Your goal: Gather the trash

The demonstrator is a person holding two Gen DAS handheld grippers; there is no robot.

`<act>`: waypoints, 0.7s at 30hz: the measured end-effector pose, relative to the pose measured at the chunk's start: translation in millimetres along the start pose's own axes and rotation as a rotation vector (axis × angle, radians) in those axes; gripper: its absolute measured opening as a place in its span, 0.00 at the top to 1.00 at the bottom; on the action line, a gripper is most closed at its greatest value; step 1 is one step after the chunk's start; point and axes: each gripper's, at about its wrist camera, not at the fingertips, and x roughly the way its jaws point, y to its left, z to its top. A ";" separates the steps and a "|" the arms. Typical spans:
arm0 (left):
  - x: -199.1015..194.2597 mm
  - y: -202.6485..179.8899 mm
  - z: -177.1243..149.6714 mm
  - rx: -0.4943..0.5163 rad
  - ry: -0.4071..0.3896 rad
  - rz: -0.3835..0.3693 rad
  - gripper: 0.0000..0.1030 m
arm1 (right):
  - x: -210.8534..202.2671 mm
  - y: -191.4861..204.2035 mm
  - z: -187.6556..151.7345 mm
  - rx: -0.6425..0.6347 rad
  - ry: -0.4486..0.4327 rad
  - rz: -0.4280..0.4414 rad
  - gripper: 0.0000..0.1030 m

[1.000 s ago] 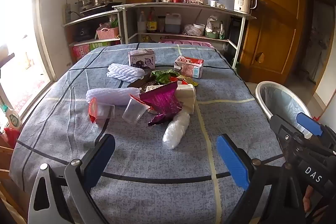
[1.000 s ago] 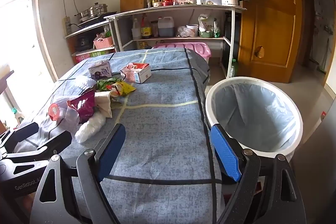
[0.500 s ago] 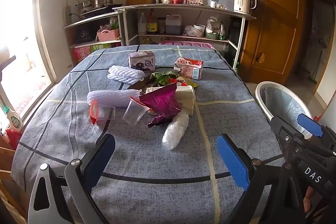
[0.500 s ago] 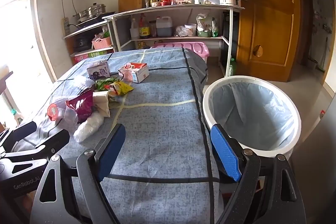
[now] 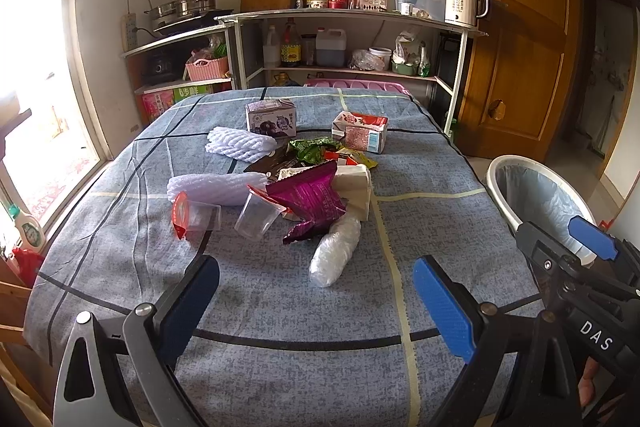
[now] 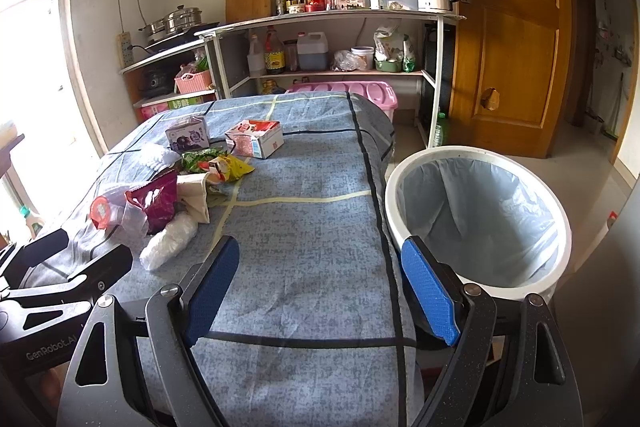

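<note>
Both the left gripper [image 5: 316, 301] and right gripper [image 6: 320, 283] hover with jaws spread wide, empty. The trash pile [image 5: 304, 187] lies at twelve o'clock on the table [image 5: 280, 307]; the bin [image 6: 476, 219], seemingly empty, stands at two o'clock.

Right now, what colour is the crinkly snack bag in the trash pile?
Shiny purple snack bag, clearest in the left wrist view.

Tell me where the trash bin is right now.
The white trash bin stands on the floor off the table's right edge, before the wooden door; in the left wrist view it sits at right, behind the right gripper.
</note>
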 end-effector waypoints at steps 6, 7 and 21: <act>-0.5 0.1 0.2 0.000 -0.001 -0.001 0.04 | -1.9 -0.5 1.4 -0.001 -0.002 -0.002 0.19; 0.0 0.3 0.1 0.000 -0.001 -0.001 0.04 | -2.3 -0.6 1.7 -0.001 -0.003 -0.002 0.19; -0.6 -0.2 0.2 0.000 -0.001 0.000 0.04 | -2.8 -1.8 1.8 -0.001 -0.003 -0.002 0.19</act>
